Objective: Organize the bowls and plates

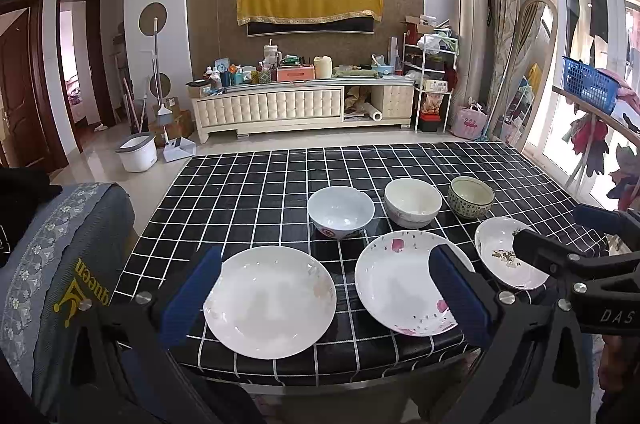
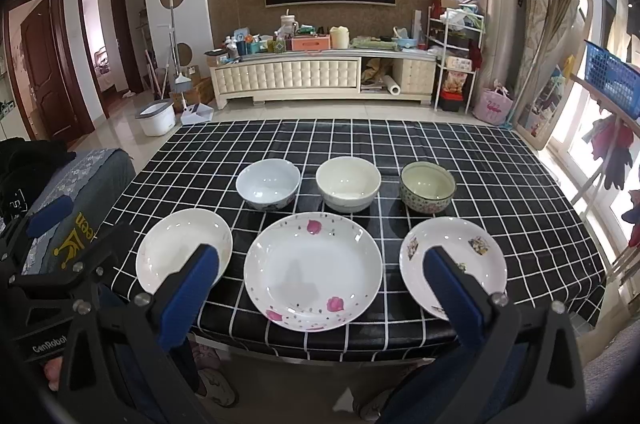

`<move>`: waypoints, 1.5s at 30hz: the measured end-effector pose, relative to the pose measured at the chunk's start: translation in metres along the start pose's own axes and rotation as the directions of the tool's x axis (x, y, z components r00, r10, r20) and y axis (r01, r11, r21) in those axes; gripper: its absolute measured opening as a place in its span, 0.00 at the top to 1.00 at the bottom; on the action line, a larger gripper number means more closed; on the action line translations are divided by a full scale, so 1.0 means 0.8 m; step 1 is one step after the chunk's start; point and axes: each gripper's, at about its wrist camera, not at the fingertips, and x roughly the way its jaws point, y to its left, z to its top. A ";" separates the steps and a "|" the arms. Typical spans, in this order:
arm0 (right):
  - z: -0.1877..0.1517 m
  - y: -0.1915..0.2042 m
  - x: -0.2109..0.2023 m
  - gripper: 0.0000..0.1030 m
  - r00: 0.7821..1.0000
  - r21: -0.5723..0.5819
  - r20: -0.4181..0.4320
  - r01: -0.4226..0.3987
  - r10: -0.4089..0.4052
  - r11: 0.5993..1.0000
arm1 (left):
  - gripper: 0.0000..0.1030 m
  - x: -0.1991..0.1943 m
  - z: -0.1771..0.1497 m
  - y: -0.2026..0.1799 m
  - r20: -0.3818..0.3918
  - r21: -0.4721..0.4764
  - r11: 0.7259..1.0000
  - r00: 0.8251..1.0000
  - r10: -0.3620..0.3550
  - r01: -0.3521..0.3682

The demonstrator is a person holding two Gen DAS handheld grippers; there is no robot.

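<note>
While spread, both grippers [image 2: 320,264] hover.

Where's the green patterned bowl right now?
The green patterned bowl sits at the right end of the back row, beside the cream bowl and behind the small decorated plate.

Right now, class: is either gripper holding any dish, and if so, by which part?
Nothing is held. The left gripper and right gripper are both open, hovering before the plates.
</note>
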 end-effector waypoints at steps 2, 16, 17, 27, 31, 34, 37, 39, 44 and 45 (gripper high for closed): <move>0.000 0.000 0.000 0.00 1.000 0.000 0.001 0.000 0.000 1.000 | 0.00 -0.001 0.000 0.000 0.001 0.001 1.000 1.000 0.000 0.000; -0.001 0.000 -0.002 0.00 1.000 -0.002 -0.005 0.001 -0.001 1.000 | 0.00 -0.002 -0.002 -0.003 0.004 0.007 1.000 1.000 0.006 -0.006; -0.001 -0.001 -0.002 0.00 1.000 -0.002 -0.006 0.001 -0.001 1.000 | 0.00 -0.002 -0.003 -0.004 0.004 0.007 1.000 1.000 0.005 -0.005; -0.001 -0.005 -0.005 0.00 1.000 0.005 -0.004 -0.004 0.004 1.000 | 0.00 -0.004 -0.004 -0.009 0.009 0.021 1.000 1.000 0.013 -0.013; 0.000 -0.006 -0.006 0.00 1.000 0.005 -0.002 -0.004 0.004 1.000 | 0.00 -0.004 -0.002 -0.010 0.010 0.024 1.000 1.000 0.011 -0.011; 0.001 -0.007 -0.007 0.00 1.000 0.008 -0.002 -0.006 0.006 1.000 | 0.00 -0.004 0.000 -0.010 0.010 0.028 1.000 1.000 0.013 -0.013; 0.005 -0.006 -0.008 0.00 1.000 0.007 0.003 -0.005 0.005 1.000 | 0.00 -0.003 0.002 -0.010 0.012 0.027 1.000 1.000 0.008 -0.008; 0.011 -0.006 -0.008 0.00 1.000 0.009 0.008 -0.011 0.010 1.000 | 0.00 -0.003 0.006 -0.007 0.018 0.028 1.000 1.000 0.014 -0.014; 0.033 0.003 0.001 0.00 1.000 -0.013 0.019 -0.002 0.003 1.000 | 0.00 0.000 0.020 0.011 0.051 0.002 0.999 0.998 0.041 -0.041; 0.036 0.005 0.003 0.00 1.000 -0.018 0.023 -0.005 0.005 1.000 | 0.00 0.001 0.024 0.019 0.057 -0.015 0.999 0.998 0.040 -0.039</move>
